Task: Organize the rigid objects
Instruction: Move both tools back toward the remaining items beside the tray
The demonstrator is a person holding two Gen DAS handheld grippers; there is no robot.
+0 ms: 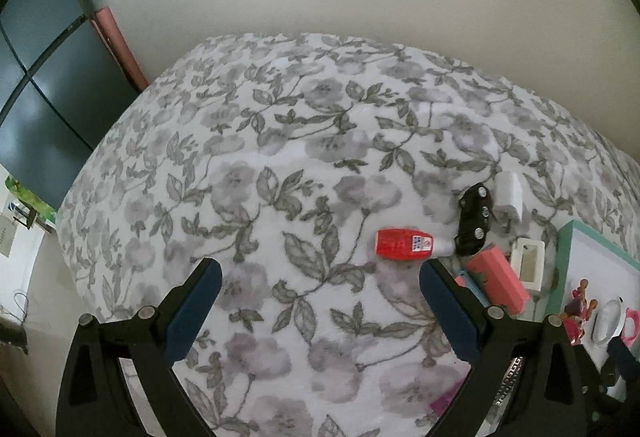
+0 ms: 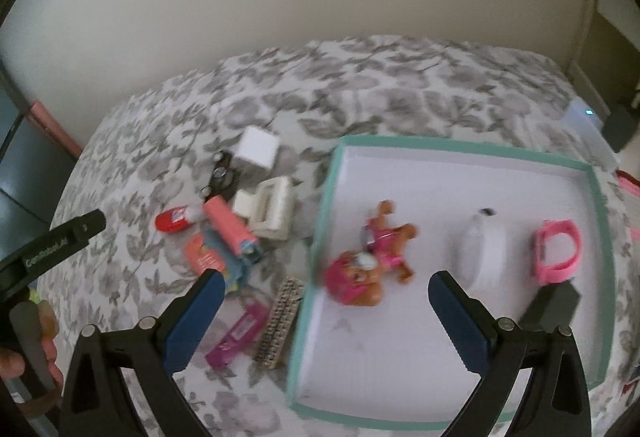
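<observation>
— Grippers first: how are they seen?

— Both are seen spread wide with nothing held. The left gripper (image 1: 320, 277) is held over bare floral bedspread (image 1: 280, 141); the right gripper (image 2: 326, 291) is held over the near left part of the tray (image 2: 460, 151).

— What is found in the tray?

— A pink toy dog (image 2: 366, 261) is laid near the left wall, blurred. A white rounded object (image 2: 478, 247) is set to its right, and a pink watch (image 2: 556, 251) further right, near the right wall. A dark block (image 2: 554, 303) is seen just in front of the watch; what it is cannot be told.

— And what is left on the bed?

— A cluster is spread to the left of the tray. A red bottle (image 1: 404, 243) is laid on its side, its white end touching a black part with silver screws (image 1: 474, 219). A white box (image 2: 258, 147) is placed behind that part. A coral box (image 2: 226, 227) is tilted across blue and orange cards (image 2: 208, 257), beside a cream holder (image 2: 268, 213). Nearer the camera, a magenta pack (image 2: 238, 335) and a studded strip (image 2: 280, 321) are laid side by side, the strip just beside the tray's left wall.

— Is anything else noted?

— In the right view, the left gripper's black finger (image 2: 60, 237) is seen at the left edge, with part of a hand (image 2: 24, 353) on its handle.
</observation>
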